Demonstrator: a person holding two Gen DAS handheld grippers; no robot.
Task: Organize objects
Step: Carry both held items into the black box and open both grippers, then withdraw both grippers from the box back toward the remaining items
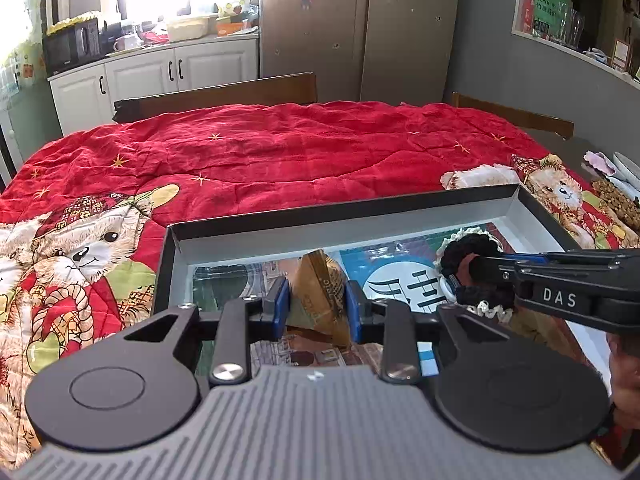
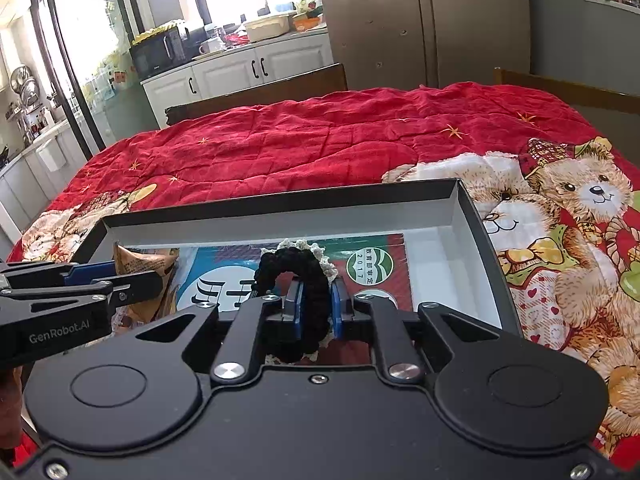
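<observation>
Scrunchie (image 2: 298, 280), black with a cream lace edge, sits in the lower middle of the right wrist view, pinched between the blue pads (image 2: 338, 306) of the right gripper (image 2: 314, 308). It is held above the inside of a shallow dark box (image 2: 280, 210) with a pale lining. In the left wrist view the same scrunchie (image 1: 470, 264) appears at right centre, with the right gripper (image 1: 460, 276) reaching in from the right edge.

At the lower middle of the left wrist view, the left gripper (image 1: 316, 308) is clamped on a tan snack packet (image 1: 320, 292), one blue pad (image 1: 280, 304) pressed to each side. The packet stands upright inside the box (image 1: 344, 208), near its left half. In the right wrist view the packet (image 2: 144, 268) shows at the left, with the left gripper (image 2: 120, 276) closed around it.

Flat printed books (image 2: 360, 260) cover the box floor beneath both items; whether the packet touches them cannot be told.

The box rests on a red quilt (image 1: 260, 152) printed with teddy bears, filling the middle of both views. White cabinets (image 1: 160, 72) stand in the upper left, and a steel fridge (image 1: 360, 28) in the upper centre.
</observation>
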